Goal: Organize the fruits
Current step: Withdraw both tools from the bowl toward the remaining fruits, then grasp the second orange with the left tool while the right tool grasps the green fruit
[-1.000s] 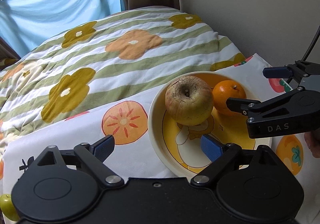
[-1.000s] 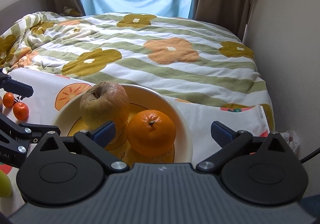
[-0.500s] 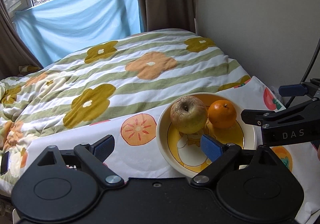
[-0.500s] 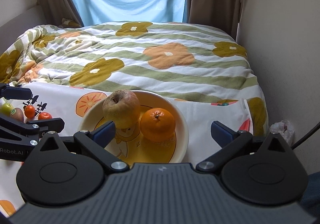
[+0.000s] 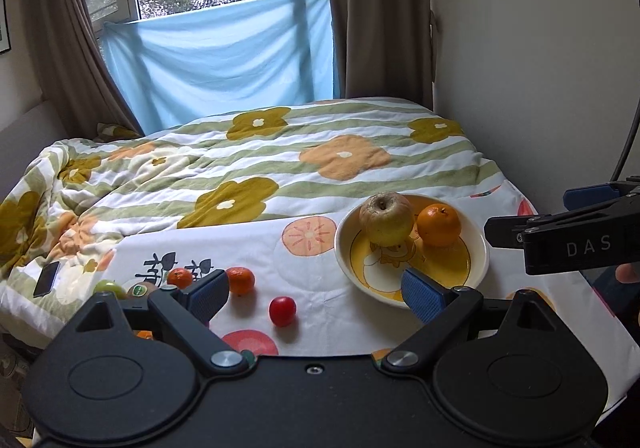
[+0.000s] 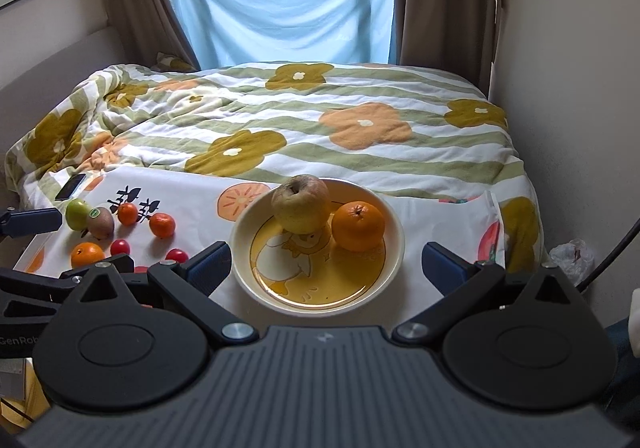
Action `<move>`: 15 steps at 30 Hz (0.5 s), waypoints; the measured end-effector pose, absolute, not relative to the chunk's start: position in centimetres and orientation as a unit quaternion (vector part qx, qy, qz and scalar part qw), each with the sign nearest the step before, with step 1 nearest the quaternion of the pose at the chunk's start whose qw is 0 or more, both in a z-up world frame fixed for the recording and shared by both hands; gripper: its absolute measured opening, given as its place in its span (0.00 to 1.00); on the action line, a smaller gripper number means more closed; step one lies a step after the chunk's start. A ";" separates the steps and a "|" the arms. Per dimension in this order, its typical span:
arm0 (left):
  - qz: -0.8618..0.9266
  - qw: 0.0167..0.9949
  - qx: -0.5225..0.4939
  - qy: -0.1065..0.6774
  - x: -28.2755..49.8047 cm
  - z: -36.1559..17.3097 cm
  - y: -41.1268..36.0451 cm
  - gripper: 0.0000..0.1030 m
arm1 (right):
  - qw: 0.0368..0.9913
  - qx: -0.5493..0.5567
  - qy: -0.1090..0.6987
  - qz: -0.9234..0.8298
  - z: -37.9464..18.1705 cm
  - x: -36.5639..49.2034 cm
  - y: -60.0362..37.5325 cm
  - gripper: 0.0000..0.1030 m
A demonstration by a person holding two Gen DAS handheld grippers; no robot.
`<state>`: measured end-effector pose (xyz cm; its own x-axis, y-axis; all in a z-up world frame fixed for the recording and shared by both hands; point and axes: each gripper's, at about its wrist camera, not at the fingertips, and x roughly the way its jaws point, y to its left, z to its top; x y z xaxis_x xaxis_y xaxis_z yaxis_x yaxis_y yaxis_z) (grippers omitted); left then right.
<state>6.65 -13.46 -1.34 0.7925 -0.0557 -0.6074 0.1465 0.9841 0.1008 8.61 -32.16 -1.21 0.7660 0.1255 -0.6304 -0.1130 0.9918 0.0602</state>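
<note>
A cream bowl (image 6: 394, 248) (image 5: 480, 248) with a yellow duck print sits on a fruit-print cloth on the bed. It holds a wrinkled apple (image 6: 301, 203) (image 5: 386, 219) and an orange (image 6: 358, 226) (image 5: 439, 224). To its left lie a green fruit (image 6: 77, 213), a kiwi (image 6: 101, 221), several small oranges (image 6: 162, 224) (image 5: 240, 280) and cherry tomatoes (image 6: 120, 246) (image 5: 282, 310). My left gripper (image 5: 316, 294) is open and empty, raised before the bowl's left side. My right gripper (image 6: 326, 266) is open and empty, raised in front of the bowl.
A black phone (image 6: 70, 186) (image 5: 47, 278) lies on the flower-print quilt (image 6: 320, 135) at the left. A wall runs close along the right side. Curtains and a blue sheet hang at the window behind. A plastic bag (image 6: 568, 256) lies on the floor at right.
Both grippers have pulled back and up from the bowl, still open. The loose fruit on the left of the cloth has come into view.
</note>
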 end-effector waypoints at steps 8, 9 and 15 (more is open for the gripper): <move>-0.006 0.942 0.058 0.330 3.8 -2.4 -10.2 0.93 | 0.933 0.017 0.348 0.088 -2.4 6.2 -30.1 1.00; 0.000 0.942 0.058 0.331 3.6 -2.6 -9.8 0.93 | 0.932 0.019 0.350 0.093 -2.7 6.0 -29.6 1.00; 0.028 0.938 0.056 0.341 3.5 -4.1 -6.2 0.93 | 0.926 0.020 0.361 0.113 -4.4 5.6 -26.5 1.00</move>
